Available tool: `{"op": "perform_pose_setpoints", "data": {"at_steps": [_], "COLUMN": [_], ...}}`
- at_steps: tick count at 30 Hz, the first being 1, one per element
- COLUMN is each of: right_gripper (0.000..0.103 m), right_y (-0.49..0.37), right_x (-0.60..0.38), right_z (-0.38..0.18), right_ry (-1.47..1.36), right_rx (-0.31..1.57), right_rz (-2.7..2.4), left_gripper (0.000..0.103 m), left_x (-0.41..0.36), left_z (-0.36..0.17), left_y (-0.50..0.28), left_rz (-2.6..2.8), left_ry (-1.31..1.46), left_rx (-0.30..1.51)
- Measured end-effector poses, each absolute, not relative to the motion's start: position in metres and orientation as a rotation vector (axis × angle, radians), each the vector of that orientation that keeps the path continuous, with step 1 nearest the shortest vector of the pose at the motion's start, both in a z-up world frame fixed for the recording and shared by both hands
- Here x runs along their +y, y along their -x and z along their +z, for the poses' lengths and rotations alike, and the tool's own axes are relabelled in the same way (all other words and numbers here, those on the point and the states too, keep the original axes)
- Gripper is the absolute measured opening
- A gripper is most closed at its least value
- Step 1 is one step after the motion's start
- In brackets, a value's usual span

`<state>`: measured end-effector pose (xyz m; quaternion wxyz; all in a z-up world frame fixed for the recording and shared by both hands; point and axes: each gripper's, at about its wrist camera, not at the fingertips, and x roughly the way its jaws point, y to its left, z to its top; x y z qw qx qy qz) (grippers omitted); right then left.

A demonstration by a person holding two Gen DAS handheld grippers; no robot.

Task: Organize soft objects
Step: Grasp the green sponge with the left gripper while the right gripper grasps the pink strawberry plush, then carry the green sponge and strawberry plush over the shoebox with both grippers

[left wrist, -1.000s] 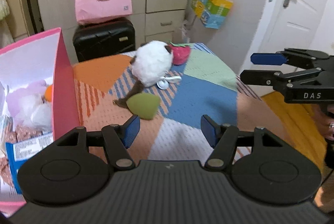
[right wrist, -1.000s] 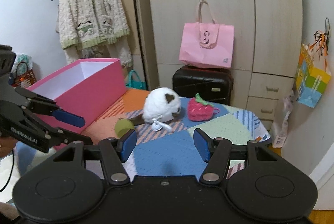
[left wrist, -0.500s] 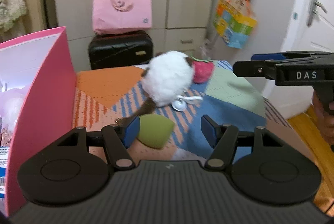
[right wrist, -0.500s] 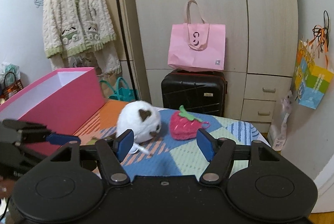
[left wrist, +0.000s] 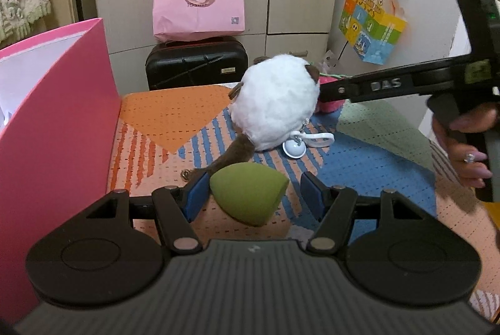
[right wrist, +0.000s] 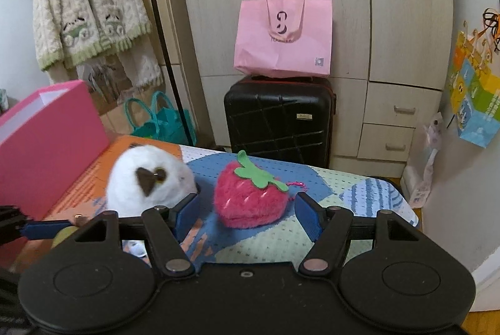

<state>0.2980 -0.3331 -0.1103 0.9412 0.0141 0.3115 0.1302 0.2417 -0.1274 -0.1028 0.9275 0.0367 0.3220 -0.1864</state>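
Observation:
My left gripper (left wrist: 254, 194) is open, its blue pads on either side of a green cone-shaped sponge (left wrist: 247, 196) lying on the patchwork table cover. Behind it sits a white plush (left wrist: 276, 105) with a brown tail. My right gripper (right wrist: 247, 211) is open around a pink plush strawberry (right wrist: 250, 199); the white plush (right wrist: 147, 182) is just left of it. The right gripper also shows in the left wrist view (left wrist: 390, 83), reaching behind the white plush. A pink box (left wrist: 59, 122) stands open at the left.
A black suitcase (right wrist: 279, 116) with a pink tote bag (right wrist: 282, 38) on top stands behind the table against the wardrobe. A colourful bag (left wrist: 372, 27) hangs on the right wall. The table edge (right wrist: 403, 203) runs close on the right.
My left gripper moved forward until its pads flank the green sponge. My right gripper moved forward and right to bracket the strawberry.

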Motion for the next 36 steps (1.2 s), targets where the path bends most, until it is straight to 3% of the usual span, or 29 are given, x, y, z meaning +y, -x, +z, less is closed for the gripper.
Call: {"op": "perform_pose_setpoints", "data": {"at_steps": [7, 11, 16, 17, 20, 36], "right_gripper": [0.075, 0.077, 0.079, 0.078, 0.056, 0.055], "right_y": [-0.313, -0.317, -0.317, -0.317, -0.312, -0.242], "right_x": [-0.326, -0.326, -0.330, -0.330, -0.328, -0.329], "right_z": [-0.123, -0.127, -0.130, -0.130, -0.129, -0.114], "right_ry": [-0.010, -0.020, -0.045, -0.044, -0.014, 0.023], "right_rx": [0.669, 0.668, 0.658, 0.654, 0.646, 0.634], "right_rz": [0.267, 0.256, 0.243, 0.242, 0.252, 0.224], "left_gripper": [0.060, 0.050, 0.047, 0.047, 0.047, 0.047], "left_x": [-0.130, -0.129, -0.130, -0.129, -0.129, -0.133], "left_z": [-0.106, -0.106, -0.107, -0.107, -0.106, -0.097], "left_y": [-0.244, -0.245, -0.244, -0.245, -0.243, -0.220], "left_rz": [-0.373, -0.359, -0.349, -0.348, -0.347, -0.404], "left_ry": [-0.091, -0.089, -0.094, -0.093, -0.093, -0.040], "left_rx": [0.667, 0.663, 0.659, 0.658, 0.659, 0.698]}}
